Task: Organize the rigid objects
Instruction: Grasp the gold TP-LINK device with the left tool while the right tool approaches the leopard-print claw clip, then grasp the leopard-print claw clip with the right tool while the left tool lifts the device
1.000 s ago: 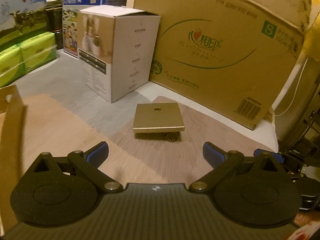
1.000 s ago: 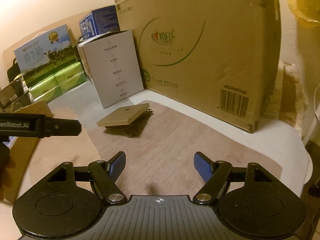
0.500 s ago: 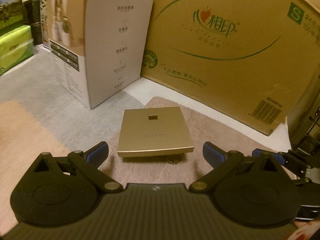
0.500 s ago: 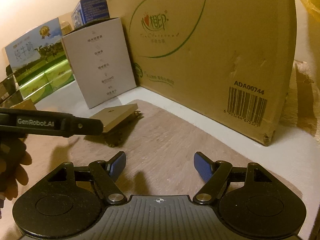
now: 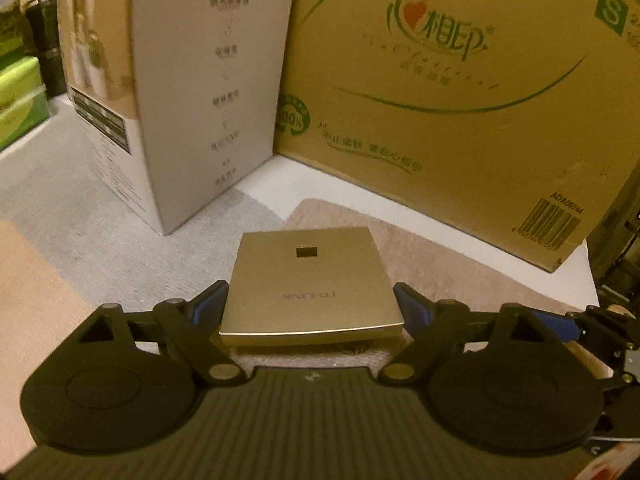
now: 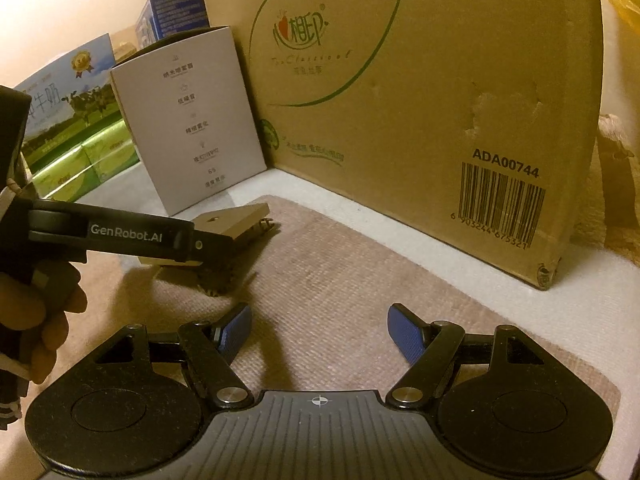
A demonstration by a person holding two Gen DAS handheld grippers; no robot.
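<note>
A flat square gold device marked TP-LINK point(image 5: 310, 286) lies on a pinkish mat point(image 5: 480, 280), raised on small prongs underneath. My left gripper point(image 5: 310, 312) is open, its blue pads on either side of the device's near edge, apart from it. In the right wrist view the device point(image 6: 236, 220) sits behind the left gripper's black arm point(image 6: 120, 234). My right gripper point(image 6: 320, 336) is open and empty above the mat point(image 6: 360, 280), to the right of the device.
A large brown carton point(image 5: 460, 80) stands behind the mat, a grey-white box point(image 5: 192, 92) at its left. Green packs point(image 6: 84, 160) and milk boxes point(image 6: 64, 104) stand further left. A hand point(image 6: 36, 320) holds the left gripper.
My left gripper moved forward until its open fingers flank the gold device. My right gripper moved closer to the big carton and stayed open.
</note>
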